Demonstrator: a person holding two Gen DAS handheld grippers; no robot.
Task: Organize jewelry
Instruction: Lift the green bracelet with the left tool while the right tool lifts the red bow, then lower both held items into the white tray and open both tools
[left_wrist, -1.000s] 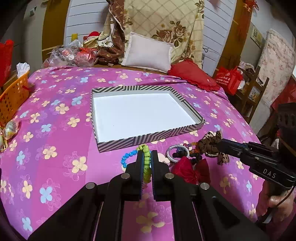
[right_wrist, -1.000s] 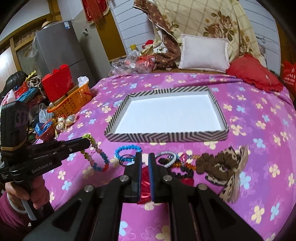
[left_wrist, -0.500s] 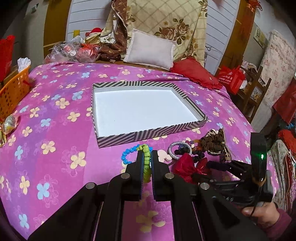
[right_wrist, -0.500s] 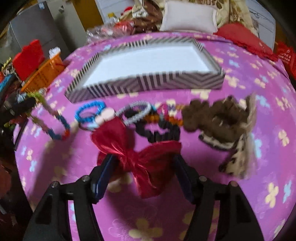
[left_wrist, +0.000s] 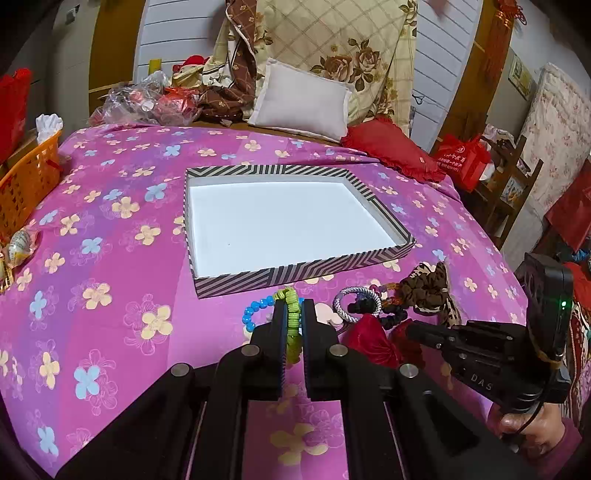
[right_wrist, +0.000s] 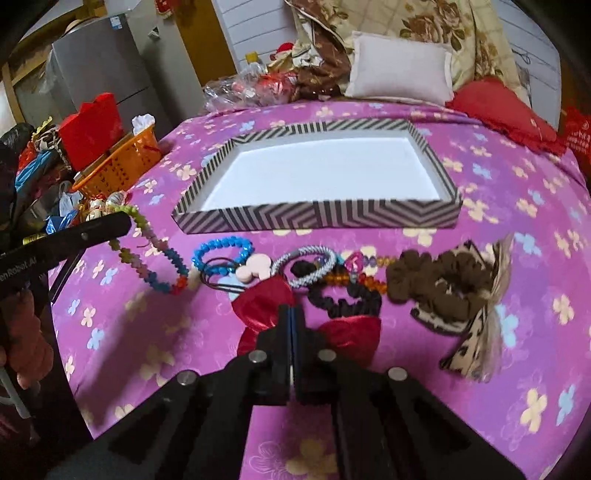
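Gripping a multicoloured bead bracelet (right_wrist: 155, 254), the left claw (left_wrist: 293, 325) holds it above the flowered bedspread (left_wrist: 110, 266). The right claw (right_wrist: 291, 321) has just closed on the middle of the red bow (right_wrist: 266, 306), which lies before the empty striped tray (right_wrist: 317, 216).

Glossy satin bow (right_wrist: 354, 330); matt cotton bedspread (right_wrist: 498, 177) — printed

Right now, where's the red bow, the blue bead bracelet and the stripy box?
red bow (right_wrist: 356, 332), right wrist view, its right loop.
blue bead bracelet (right_wrist: 207, 249), right wrist view, beads on its left side.
stripy box (right_wrist: 317, 216), right wrist view, its near striped wall.
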